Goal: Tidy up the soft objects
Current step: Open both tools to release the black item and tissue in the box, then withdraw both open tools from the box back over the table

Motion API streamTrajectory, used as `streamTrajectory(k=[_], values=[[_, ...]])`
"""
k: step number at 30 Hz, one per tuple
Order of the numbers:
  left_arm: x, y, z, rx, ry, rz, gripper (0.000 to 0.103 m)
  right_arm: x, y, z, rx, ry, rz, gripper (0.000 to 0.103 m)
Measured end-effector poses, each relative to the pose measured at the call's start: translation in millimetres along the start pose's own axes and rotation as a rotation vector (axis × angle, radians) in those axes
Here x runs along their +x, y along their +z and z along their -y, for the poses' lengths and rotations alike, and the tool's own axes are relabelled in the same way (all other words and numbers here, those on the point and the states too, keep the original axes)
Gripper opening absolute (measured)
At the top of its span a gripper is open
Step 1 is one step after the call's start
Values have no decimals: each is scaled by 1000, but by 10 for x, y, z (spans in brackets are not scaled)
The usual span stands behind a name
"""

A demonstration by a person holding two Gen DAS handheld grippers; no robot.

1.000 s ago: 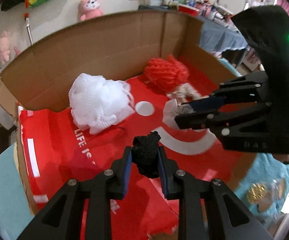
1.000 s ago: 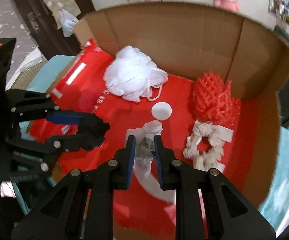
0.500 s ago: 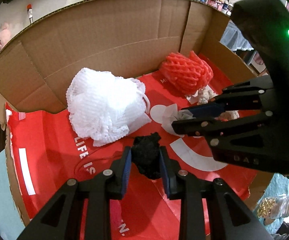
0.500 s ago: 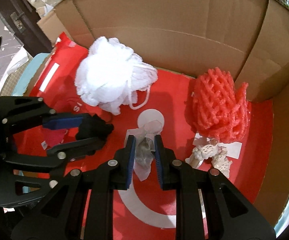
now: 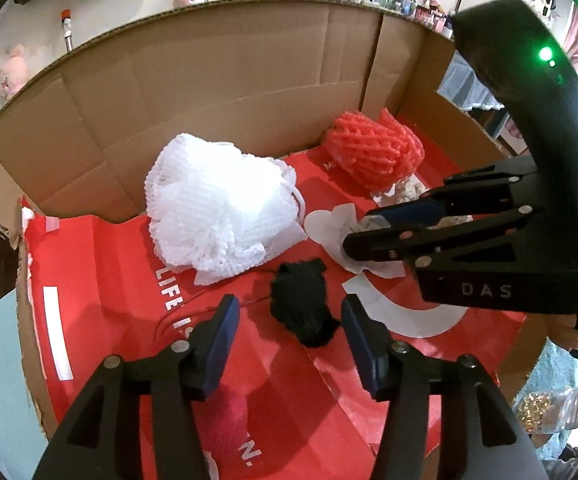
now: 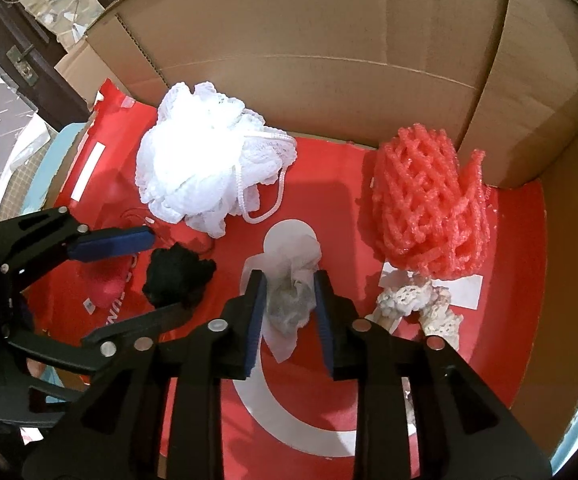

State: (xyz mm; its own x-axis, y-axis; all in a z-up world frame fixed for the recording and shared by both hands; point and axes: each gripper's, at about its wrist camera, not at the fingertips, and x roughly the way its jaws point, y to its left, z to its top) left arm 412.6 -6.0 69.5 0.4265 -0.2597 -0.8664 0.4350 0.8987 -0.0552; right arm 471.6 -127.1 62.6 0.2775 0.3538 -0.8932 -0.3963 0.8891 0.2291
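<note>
Bright, even indoor light; fisheye bending and dark vignette at edges.

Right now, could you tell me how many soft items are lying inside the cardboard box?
5: white mesh pouf back left, red foam net back right, rope knot before it, black tuft between the opening left jaws, crumpled tissue between the opening right jaws. More may be hidden.

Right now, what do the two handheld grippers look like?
Both are matte black plastic with angular cut-out fingers, silver rivets and blue pads. The right gripper has a curved black body with a lit green light and pale "DAS" lettering. The left gripper shows no lettering. No sleeves or cables visible.
</note>
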Motion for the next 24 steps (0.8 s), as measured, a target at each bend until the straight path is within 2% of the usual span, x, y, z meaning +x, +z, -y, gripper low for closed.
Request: streamTrajectory(k=[5,7,10,12,13,14,18,24], values=[[-193,-73,26,-6,-3,36,65,-82,-36,-43,6,-10,7,24],[-298,-109,39,-12,-4,58,74,-153,-50,-66,10,-19,14,24],[-466,-169,67,-18,-1,87,76,-283,-84,-91,14,-31,29,25],[-607,-228,90,-27,2,111,78,-394,-119,-110,17,-51,45,35],[-674,-257,105,-31,3,122,80,-464,-143,-115,22,-58,58,57],[-762,-294,127,-38,4,140,81,-539,-171,-122,24,-60,75,73],[-1102,-430,202,-65,-1,206,85,-909,-335,-211,22,-84,145,73],[-1657,-674,419,-81,28,345,98,-1399,-663,-368,32,-87,246,73]])
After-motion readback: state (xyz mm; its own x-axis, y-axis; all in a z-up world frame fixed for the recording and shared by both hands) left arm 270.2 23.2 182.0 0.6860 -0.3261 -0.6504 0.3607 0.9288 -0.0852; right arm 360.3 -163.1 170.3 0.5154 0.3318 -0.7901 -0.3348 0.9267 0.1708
